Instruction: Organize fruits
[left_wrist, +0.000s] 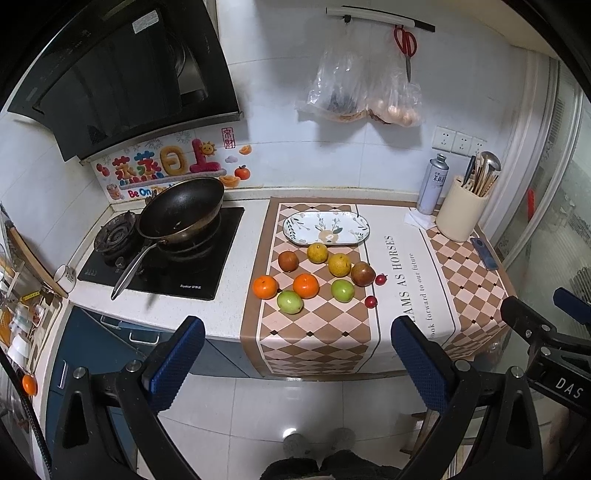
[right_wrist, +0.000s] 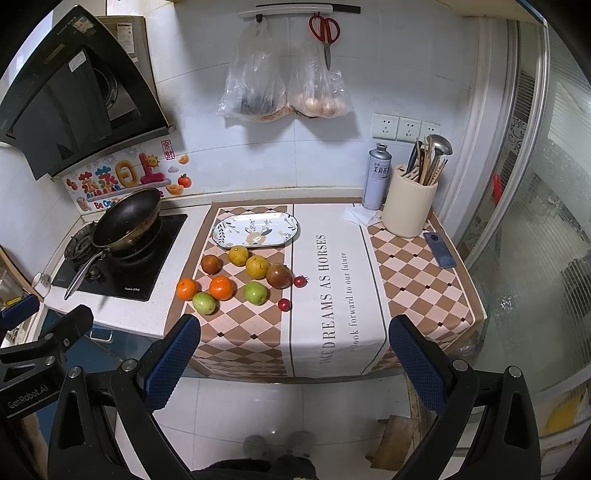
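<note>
The white stone table carries a long checked brown-and-cream cloth runner printed with dark lettering. At the runner's far end lies an oval white ceramic plate with a deer and leaf pattern, bare of fruit. Just in front of the plate sit the fruits in a loose cluster: two yellow-green round citrus, two brownish-red round fruits, two bright orange tangerines, two pale green round fruits, and two small red cherry-like fruits at the cluster's right edge. Both tools hang before the table edge, above the tiled floor: the left hand-held gripper and the right hand-held gripper each have blue-padded fingers spread wide, grasping nothing.
</note>
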